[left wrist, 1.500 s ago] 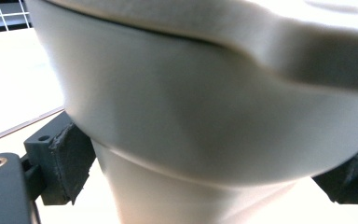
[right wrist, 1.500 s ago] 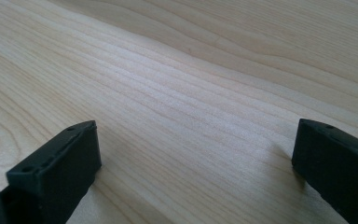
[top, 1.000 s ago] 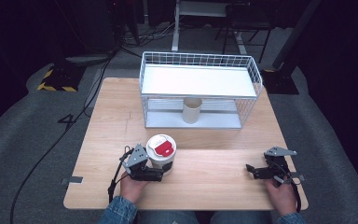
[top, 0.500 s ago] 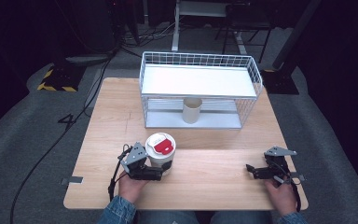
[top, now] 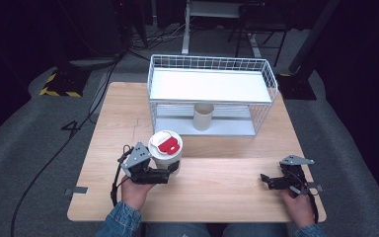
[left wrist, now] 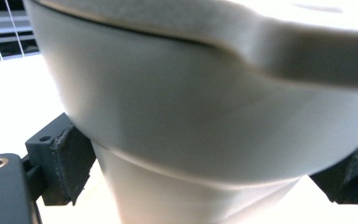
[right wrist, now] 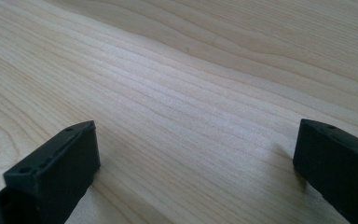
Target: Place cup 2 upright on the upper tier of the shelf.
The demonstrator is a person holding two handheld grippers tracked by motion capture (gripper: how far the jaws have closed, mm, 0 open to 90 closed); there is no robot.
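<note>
Lidded cup (top: pixel 166 150) barely shifted, pinched by left gripper (top: pixel 165 174); wire basket (top: pixel 212 74) beyond, right gripper (top: pixel 267 180) spread.

Left gripper (top: pixel 170 170) clamped, jaws pointing toward the right gripper (top: pixel 265 178), which rests low, jaws wide apart.
</note>
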